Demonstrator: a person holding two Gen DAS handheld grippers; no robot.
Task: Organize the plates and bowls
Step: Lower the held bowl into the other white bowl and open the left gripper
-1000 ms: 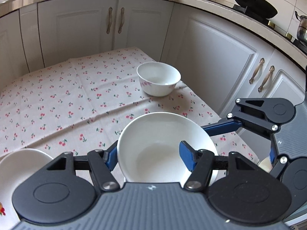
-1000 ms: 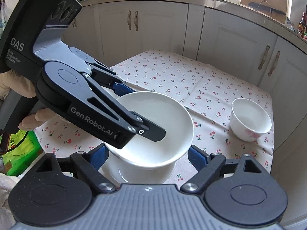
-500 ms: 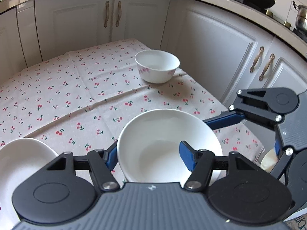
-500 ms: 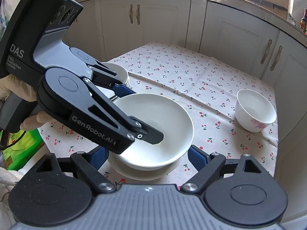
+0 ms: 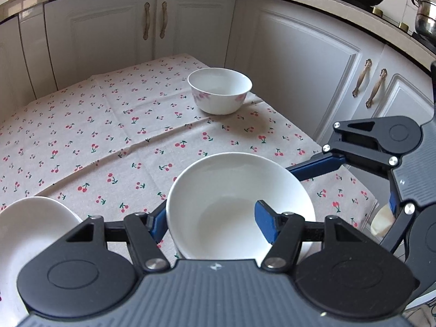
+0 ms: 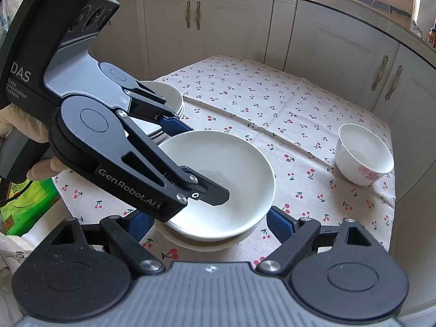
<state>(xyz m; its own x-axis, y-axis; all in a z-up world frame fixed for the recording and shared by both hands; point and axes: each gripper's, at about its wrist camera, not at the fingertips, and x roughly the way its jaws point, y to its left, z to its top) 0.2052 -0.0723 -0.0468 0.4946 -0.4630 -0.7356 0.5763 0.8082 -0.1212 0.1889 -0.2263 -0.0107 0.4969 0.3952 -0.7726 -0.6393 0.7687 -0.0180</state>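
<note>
Nesting shallow bowl over plate, small bowl empty

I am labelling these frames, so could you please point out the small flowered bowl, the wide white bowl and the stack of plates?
small flowered bowl (image 6: 365, 158): right wrist view, inner wall.
wide white bowl (image 5: 231, 190): left wrist view, bare inside.
stack of plates (image 6: 174, 98): right wrist view, top plate's rim.
</note>
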